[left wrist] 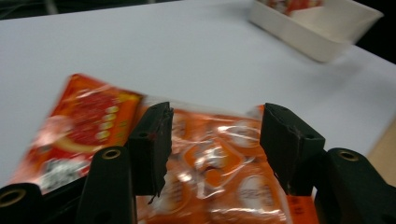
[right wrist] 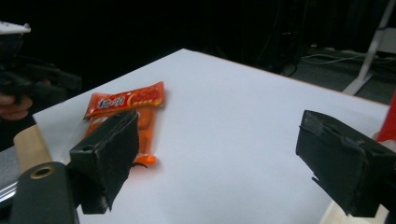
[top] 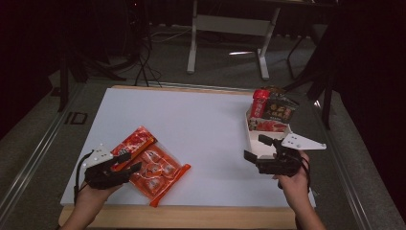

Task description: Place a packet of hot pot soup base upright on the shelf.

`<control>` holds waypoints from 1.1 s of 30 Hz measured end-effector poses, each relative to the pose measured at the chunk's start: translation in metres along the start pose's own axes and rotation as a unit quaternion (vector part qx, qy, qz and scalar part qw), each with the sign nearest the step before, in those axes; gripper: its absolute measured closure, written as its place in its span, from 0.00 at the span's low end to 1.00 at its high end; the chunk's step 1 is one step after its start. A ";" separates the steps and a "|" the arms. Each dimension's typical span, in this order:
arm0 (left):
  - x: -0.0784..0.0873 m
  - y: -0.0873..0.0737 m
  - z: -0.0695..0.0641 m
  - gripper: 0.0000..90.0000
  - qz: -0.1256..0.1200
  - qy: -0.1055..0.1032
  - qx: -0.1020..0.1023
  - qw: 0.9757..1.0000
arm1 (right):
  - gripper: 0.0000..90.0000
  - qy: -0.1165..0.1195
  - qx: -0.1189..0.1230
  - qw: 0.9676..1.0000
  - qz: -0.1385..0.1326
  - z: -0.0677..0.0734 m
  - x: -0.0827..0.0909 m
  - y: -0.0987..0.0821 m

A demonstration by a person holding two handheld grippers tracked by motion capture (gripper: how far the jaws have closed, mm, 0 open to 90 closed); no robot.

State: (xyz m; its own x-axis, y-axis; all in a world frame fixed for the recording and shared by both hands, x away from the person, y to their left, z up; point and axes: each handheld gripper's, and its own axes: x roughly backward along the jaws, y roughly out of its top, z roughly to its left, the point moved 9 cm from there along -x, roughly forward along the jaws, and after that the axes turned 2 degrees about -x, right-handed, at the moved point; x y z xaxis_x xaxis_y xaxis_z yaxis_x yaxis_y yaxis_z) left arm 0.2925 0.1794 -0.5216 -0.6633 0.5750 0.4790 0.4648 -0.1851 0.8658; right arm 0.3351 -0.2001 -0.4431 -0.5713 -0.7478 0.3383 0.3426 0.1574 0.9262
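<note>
Left fingers (left wrist: 152, 149) half-wide astride clear orange snack bag (left wrist: 219, 163), no pad contact.

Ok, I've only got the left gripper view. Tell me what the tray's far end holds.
Observer: Several snack packs, red and dark, stand crowded together in the far end of the tray.
Operator: Now give me the right gripper.
Observer: The right gripper is at the tray's near end, jaws open with nothing between them.
</note>
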 end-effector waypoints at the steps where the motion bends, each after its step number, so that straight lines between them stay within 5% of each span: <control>1: 0.002 -0.002 0.003 0.52 0.004 0.004 0.005 1.000 | 0.15 0.000 0.000 1.000 0.000 0.000 0.000 0.000; 2: 0.005 -0.008 0.012 0.63 0.013 0.024 0.010 1.000 | 0.15 0.004 0.000 1.000 0.001 0.003 0.000 -0.002; 4: 0.006 -0.012 0.015 0.71 0.020 0.028 0.012 0.999 | 0.15 0.004 0.000 1.000 0.003 0.003 0.000 -0.003; 5: 0.007 -0.021 0.022 0.73 0.041 0.046 0.013 0.998 | 0.16 0.007 -0.001 1.000 0.003 0.005 0.000 -0.004; 8: 0.007 -0.026 0.023 0.78 0.050 0.044 0.016 0.998 | 0.16 0.009 0.000 1.000 0.006 0.006 0.000 -0.005; 9: 0.005 -0.039 0.027 0.85 0.084 0.050 0.017 0.995 | 0.16 0.008 0.005 1.000 0.011 0.008 -0.001 -0.009; 13: 0.002 -0.054 0.030 0.98 0.124 0.056 0.011 0.991 | 0.16 0.012 0.000 1.000 0.010 0.010 -0.002 -0.010; 21: -0.007 -0.069 0.034 0.99 0.153 0.067 0.015 0.986 | 0.16 0.016 0.004 1.000 0.014 0.012 -0.005 -0.013; 25: -0.014 -0.078 0.036 1.00 0.179 0.064 0.026 0.981 | 0.16 0.015 0.006 1.000 0.016 0.011 -0.005 -0.014; 33: -0.027 -0.074 0.033 1.00 0.173 0.066 0.023 0.982 | 0.18 0.007 0.008 1.000 0.018 0.007 -0.006 -0.017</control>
State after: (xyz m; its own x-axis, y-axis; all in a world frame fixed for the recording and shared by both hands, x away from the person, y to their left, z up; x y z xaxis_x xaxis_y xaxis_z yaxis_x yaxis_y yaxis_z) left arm 0.2956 0.2041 -0.6033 -0.5304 0.3749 0.7603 0.6996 -0.3130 0.6423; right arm 0.3274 -0.1937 -0.4597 -0.5481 -0.7509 0.3684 0.3503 0.1939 0.9164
